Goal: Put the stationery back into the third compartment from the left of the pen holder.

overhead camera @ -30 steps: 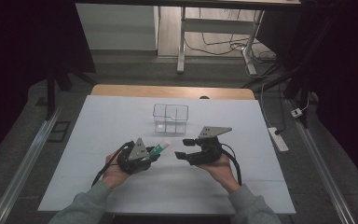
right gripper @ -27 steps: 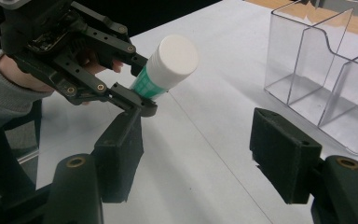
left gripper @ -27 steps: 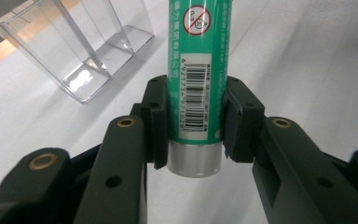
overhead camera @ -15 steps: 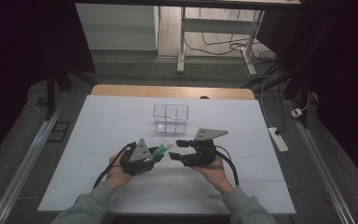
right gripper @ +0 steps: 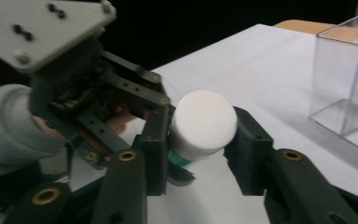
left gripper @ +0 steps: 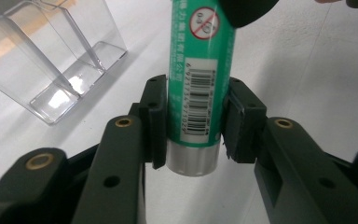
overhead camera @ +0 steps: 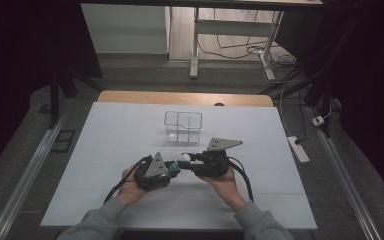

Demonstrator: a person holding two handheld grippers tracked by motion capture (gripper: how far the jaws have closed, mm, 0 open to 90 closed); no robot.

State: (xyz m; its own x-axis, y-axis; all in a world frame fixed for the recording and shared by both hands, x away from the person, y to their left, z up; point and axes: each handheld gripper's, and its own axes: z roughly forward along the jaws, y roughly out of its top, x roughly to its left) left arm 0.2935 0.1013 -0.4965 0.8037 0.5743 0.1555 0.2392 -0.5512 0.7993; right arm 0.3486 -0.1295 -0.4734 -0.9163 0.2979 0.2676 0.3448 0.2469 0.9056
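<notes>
A green tube [left gripper: 200, 70] with a barcode label and a silver end stands between the jaws of my left gripper [left gripper: 193, 123], which is shut on its lower part. In the high view the left gripper [overhead camera: 171, 168] and the right gripper [overhead camera: 186, 159] meet tip to tip at the table's front middle. The tube's white cap [right gripper: 204, 120] sits between the right gripper's [right gripper: 200, 136] jaws, which are closed against both of its sides. A strip of green tube [right gripper: 179, 159] shows under the cap. Behind it, a hand holds the left gripper [right gripper: 98, 102].
A clear plastic box [overhead camera: 182, 126] with several compartments stands on the white table [overhead camera: 105, 135] just beyond the grippers; it is also at the upper left as the clear box [left gripper: 42, 60] and at the right edge as the clear box [right gripper: 349, 79]. Dark floor surrounds the table.
My right gripper has moved left toward the left gripper, and its jaws now sit around the tube's white cap. The left gripper has stayed roughly in place with the tube.
</notes>
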